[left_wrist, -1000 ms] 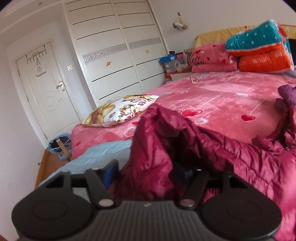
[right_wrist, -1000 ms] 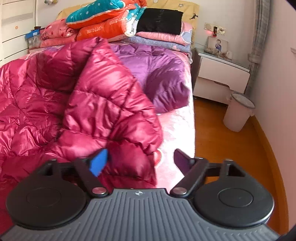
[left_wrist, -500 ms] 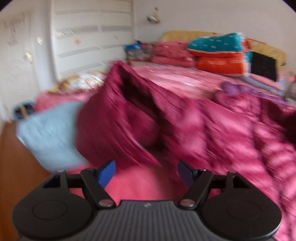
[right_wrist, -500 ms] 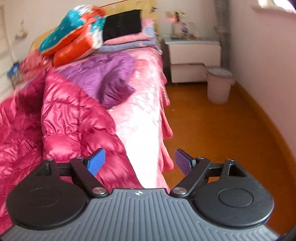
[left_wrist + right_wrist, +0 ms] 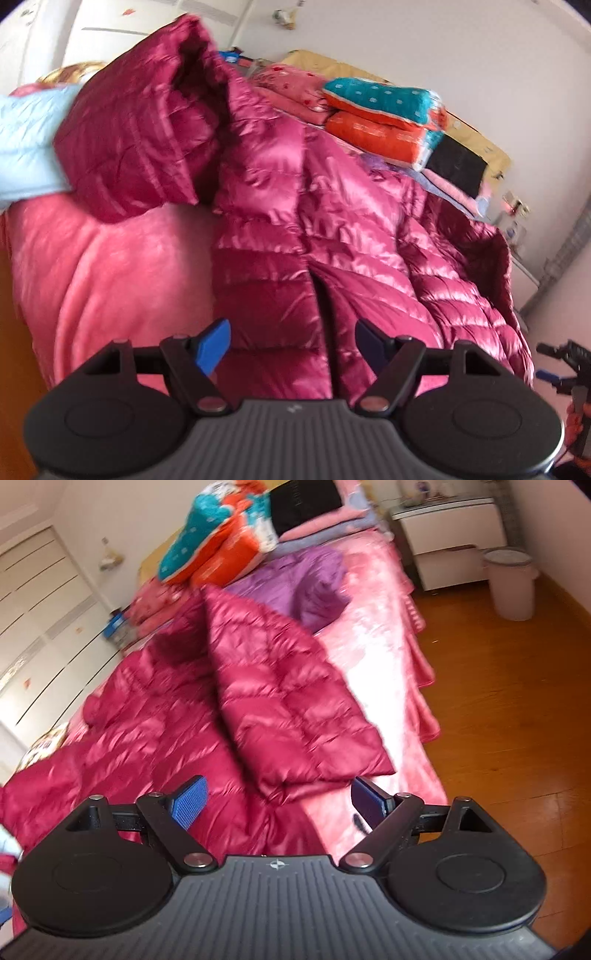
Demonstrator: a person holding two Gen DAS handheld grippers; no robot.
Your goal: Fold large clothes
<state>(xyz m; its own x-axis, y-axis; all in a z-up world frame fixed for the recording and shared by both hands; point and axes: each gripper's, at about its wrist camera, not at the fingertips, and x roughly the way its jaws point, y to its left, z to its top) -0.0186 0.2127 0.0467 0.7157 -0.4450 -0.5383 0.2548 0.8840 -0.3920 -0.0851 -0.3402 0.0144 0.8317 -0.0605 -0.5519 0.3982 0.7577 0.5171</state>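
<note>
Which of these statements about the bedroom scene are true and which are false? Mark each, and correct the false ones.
1. The magenta down jacket lies on the bed. True.
2. The left gripper is clamped on the jacket. False: its jaws stand apart, empty.
3. A purple garment lies beyond the jacket, nearer the headboard. True.
4. The wastebasket stands on the bed. False: it stands on the wooden floor beside the nightstand.
5. The right gripper has its jaws apart. True.
</note>
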